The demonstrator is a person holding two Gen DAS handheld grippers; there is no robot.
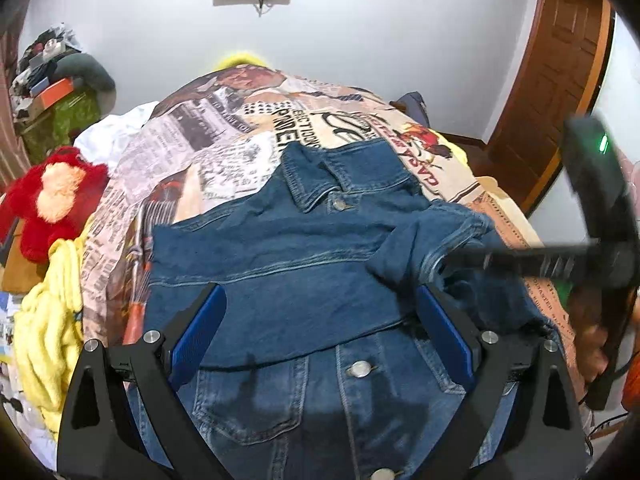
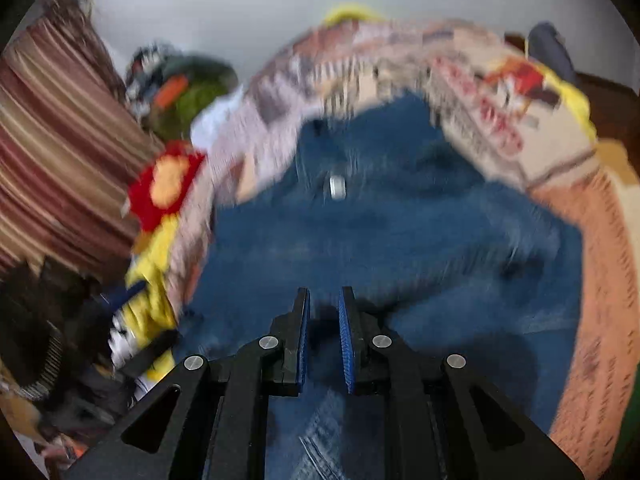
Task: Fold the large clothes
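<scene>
A blue denim jacket [image 1: 304,264] lies on the bed, collar at the far end, with one sleeve folded across its front. My left gripper [image 1: 320,320] is open, jaws wide apart, hovering over the jacket's middle with nothing between the pads. The right gripper shows at the right of the left wrist view [image 1: 460,258], blurred, its fingers reaching in over the folded sleeve. In the right wrist view the right gripper [image 2: 324,312] has its jaws a narrow gap apart above the jacket [image 2: 400,232], with no cloth visible between them. That view is motion-blurred.
The bed carries a newspaper-print cover [image 1: 224,136]. A red plush toy [image 1: 52,200] and a yellow blanket [image 1: 48,328] lie at the left edge. White cloth [image 1: 116,132] sits behind. A wooden door [image 1: 560,80] stands at the right. A striped curtain [image 2: 52,152] hangs left.
</scene>
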